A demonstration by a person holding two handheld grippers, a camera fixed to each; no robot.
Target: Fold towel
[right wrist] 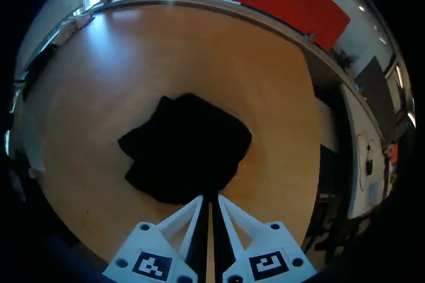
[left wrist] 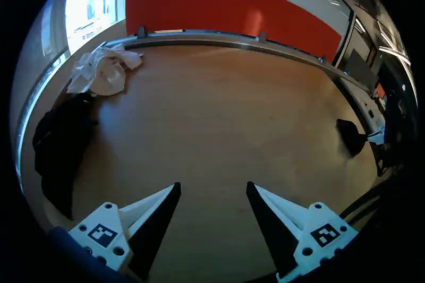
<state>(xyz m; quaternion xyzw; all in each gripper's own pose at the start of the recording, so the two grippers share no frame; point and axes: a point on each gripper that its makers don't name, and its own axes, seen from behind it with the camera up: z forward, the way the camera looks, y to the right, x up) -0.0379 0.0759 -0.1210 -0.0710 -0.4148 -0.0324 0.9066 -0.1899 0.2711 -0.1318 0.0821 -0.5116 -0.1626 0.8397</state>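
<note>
Towel (right wrist: 186,147) lies just ahead of my right gripper (right wrist: 210,199), whose fingers are almost together at its near edge. My left gripper (left wrist: 212,185) gapes, farther off.

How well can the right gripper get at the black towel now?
Likely yes: the black towel lies on the table just ahead of the right gripper, tips at its near edge, nothing between. The jaws look shut.
</note>
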